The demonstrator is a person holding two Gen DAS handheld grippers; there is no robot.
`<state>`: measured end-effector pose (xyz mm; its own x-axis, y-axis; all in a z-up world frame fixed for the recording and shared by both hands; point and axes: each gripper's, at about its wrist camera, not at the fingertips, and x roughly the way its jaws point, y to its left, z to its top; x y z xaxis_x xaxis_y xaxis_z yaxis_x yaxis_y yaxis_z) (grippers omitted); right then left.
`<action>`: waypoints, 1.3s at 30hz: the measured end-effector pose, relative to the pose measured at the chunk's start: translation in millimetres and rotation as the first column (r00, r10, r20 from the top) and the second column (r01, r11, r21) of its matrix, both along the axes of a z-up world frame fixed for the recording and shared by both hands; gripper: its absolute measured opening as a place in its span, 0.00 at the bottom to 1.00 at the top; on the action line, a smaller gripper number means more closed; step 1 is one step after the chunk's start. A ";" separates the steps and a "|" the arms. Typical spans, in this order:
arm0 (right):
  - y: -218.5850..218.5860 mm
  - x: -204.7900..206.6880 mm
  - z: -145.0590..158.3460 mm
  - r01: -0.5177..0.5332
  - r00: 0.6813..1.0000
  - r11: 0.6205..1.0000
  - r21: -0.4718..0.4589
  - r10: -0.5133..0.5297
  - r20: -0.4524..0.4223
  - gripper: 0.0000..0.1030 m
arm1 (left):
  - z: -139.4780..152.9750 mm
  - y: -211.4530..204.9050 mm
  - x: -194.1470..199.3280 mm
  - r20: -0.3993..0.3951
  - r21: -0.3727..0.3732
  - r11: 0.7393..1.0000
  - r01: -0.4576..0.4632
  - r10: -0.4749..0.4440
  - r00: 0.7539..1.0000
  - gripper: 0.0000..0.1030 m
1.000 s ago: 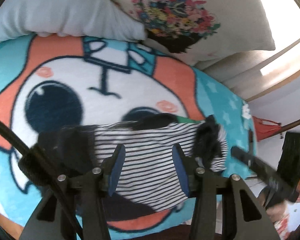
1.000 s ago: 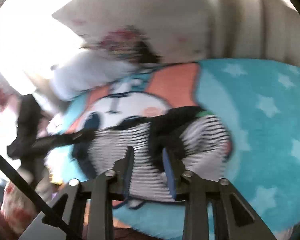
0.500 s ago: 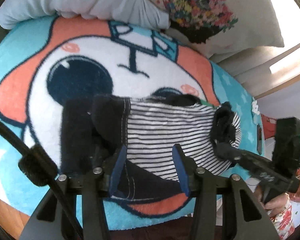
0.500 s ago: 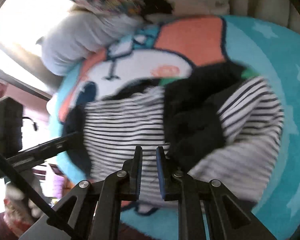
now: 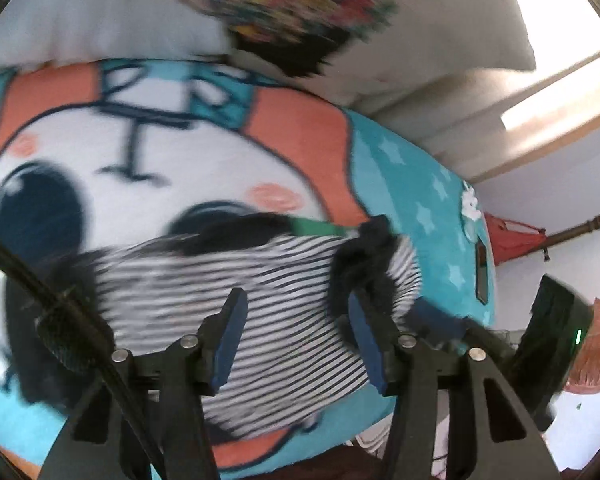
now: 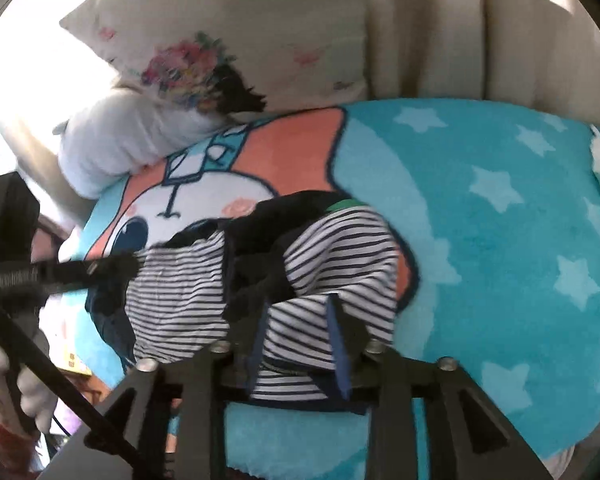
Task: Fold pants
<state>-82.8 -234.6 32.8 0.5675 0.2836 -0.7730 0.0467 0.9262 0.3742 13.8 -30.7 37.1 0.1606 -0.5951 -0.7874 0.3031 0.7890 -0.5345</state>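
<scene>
Now the pants, white with thin dark stripes and with black fabric bunched across the middle, lie in a folded heap on a turquoise blanket printed with stars and a big cartoon face. In the right wrist view they sit at the centre of the frame, with the near striped edge at 6 o'clock reaching in between the fingers of the right gripper. Its jaws have just been opening; they stand apart with the striped cloth between them, and the blue pads do not appear to press on it.

In the left wrist view the pants are blurred and spread across the lower middle. The left gripper hangs over them with its jaws spread, having just opened a little further, and nothing is pinched. The right gripper shows at 4 o'clock, beside the black bunch.

At 12 o'clock beyond the blanket lean a flowered pillow and a plain white pillow.
</scene>
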 end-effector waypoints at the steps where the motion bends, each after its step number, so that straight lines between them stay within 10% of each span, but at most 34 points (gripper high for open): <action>1: 4.4 0.1 -3.8 -0.016 1.000 1.000 -0.011 0.016 0.003 0.49 | -1.2 -11.6 3.4 -0.003 -0.004 1.000 0.015 -0.015 1.000 0.51; 9: 24.2 -7.8 -27.4 -0.097 0.995 0.982 -0.161 0.099 0.003 0.50 | -17.4 -100.7 11.3 0.028 0.127 0.980 0.151 -0.155 0.987 0.55; 13: 26.5 -6.9 -33.6 -0.150 0.989 0.970 -0.193 0.151 -0.013 0.11 | -30.1 -119.4 11.1 0.048 0.256 0.948 0.189 -0.208 0.977 0.25; 20: 18.3 -11.5 -25.1 -0.226 0.973 0.974 0.008 0.226 -0.041 0.04 | -27.8 -93.5 27.9 0.018 0.213 0.970 0.115 -0.122 0.992 0.22; 26: 17.9 -13.3 -46.1 -0.210 0.971 0.975 0.067 0.216 -0.101 0.04 | -34.7 -83.3 31.8 -0.014 0.125 0.988 0.088 -0.087 0.996 0.25; 39: -27.1 9.6 6.2 -0.080 0.997 0.992 0.096 0.081 -0.009 0.04 | -14.7 -29.2 22.0 -0.030 0.070 0.997 -0.014 0.016 0.999 0.30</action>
<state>-73.3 -261.7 38.9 0.5299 0.4004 -0.7476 -0.0208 0.8874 0.4605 35.7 -60.0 22.4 0.1441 -0.5359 -0.8319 0.2750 0.8293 -0.4865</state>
